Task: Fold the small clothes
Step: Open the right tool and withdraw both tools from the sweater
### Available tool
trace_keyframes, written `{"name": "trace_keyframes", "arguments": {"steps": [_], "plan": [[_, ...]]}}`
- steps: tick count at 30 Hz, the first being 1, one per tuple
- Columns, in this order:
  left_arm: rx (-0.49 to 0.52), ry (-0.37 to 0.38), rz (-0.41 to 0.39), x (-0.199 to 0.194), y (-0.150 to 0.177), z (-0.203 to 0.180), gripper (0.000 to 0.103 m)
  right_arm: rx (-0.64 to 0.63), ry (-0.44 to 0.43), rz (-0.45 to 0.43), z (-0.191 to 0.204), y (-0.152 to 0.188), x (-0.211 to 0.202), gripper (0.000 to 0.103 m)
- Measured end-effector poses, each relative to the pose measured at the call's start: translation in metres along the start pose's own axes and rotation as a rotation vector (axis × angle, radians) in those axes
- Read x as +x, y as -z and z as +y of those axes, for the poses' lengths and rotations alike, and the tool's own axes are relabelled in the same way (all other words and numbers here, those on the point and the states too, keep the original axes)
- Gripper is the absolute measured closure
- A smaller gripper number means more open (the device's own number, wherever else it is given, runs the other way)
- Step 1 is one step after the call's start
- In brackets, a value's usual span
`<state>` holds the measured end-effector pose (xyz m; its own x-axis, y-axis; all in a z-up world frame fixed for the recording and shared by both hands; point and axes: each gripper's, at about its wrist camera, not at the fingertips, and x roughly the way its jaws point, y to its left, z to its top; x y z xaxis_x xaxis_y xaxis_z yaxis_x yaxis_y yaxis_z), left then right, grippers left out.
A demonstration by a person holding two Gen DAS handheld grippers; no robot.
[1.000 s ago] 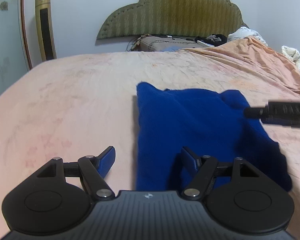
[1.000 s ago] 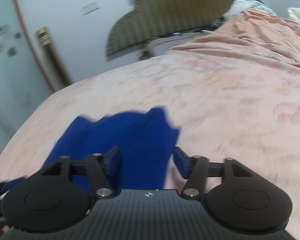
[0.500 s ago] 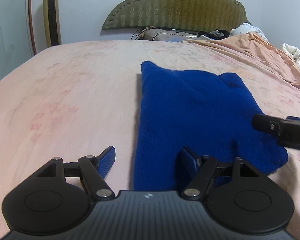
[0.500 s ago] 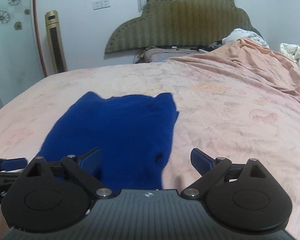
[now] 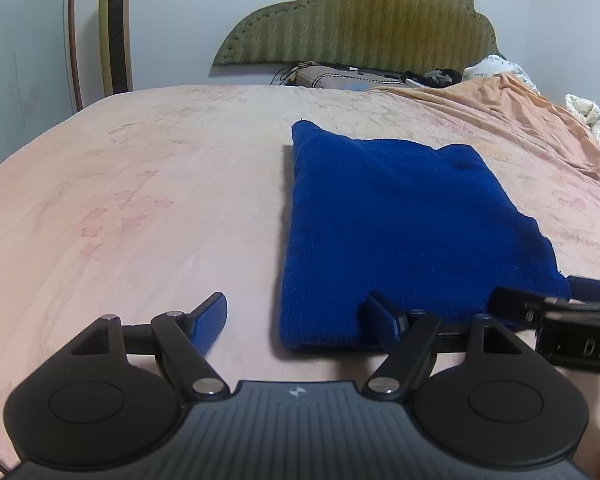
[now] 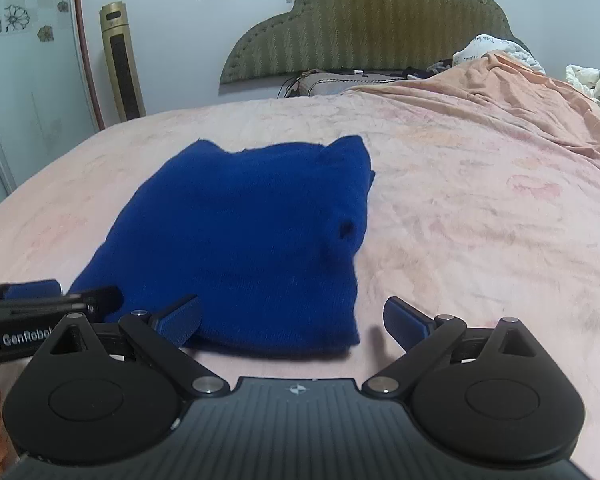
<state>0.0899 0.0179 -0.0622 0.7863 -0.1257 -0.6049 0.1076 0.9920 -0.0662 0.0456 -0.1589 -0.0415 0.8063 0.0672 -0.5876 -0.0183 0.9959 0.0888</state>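
Against the blue garment [image 5: 400,232], both grippers now sit lower and nearer its front edge than a second ago. The left gripper [image 5: 296,320] has its right finger over the garment's near left corner, where earlier it stood further up over the cloth. The right gripper [image 6: 292,320], whose fingers were close together over the garment a second ago, is spread wide, straddling the garment's near right corner. Seen from the left wrist, the right gripper's tip has dropped from beside the garment's far right side to its near right corner. The garment itself lies flatter, its right edge smoothed down.
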Motion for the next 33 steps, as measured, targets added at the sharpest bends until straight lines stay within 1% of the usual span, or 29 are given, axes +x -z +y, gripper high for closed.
{"name": "trace_keyframes", "arguments": {"steps": [3, 6, 13, 24, 25, 26, 28, 31, 33], "plan": [[-0.006, 0.006, -0.010, -0.003, 0.005, 0.003, 0.027, -0.004, 0.001, 0.006, 0.002, 0.007, -0.002, 0.003], [-0.008, 0.006, -0.023, -0.006, 0.010, 0.004, 0.023, -0.007, 0.005, 0.019, 0.003, 0.014, -0.003, 0.003], [-0.015, 0.019, -0.033, -0.015, 0.020, 0.011, 0.022, -0.012, 0.013, 0.023, 0.002, 0.023, -0.008, 0.002], [0.002, -0.026, -0.029, -0.019, 0.028, 0.010, 0.022, -0.047, 0.008, 0.031, 0.008, 0.028, -0.012, 0.000], [0.005, -0.030, -0.028, -0.019, 0.028, 0.009, 0.021, -0.053, 0.010, 0.033, 0.009, 0.029, -0.011, 0.000], [0.010, -0.035, -0.026, -0.019, 0.029, 0.009, 0.017, -0.058, 0.013, 0.033, 0.010, 0.029, -0.011, 0.000], [0.013, -0.043, -0.024, -0.018, 0.029, 0.007, 0.013, -0.066, 0.019, 0.033, 0.011, 0.030, -0.010, 0.000], [0.015, -0.051, -0.021, -0.018, 0.031, 0.007, 0.011, -0.073, 0.025, 0.034, 0.011, 0.030, -0.008, 0.000], [0.012, -0.058, -0.022, -0.019, 0.032, 0.007, 0.008, -0.075, 0.028, 0.037, 0.011, 0.031, -0.008, 0.000]]}}
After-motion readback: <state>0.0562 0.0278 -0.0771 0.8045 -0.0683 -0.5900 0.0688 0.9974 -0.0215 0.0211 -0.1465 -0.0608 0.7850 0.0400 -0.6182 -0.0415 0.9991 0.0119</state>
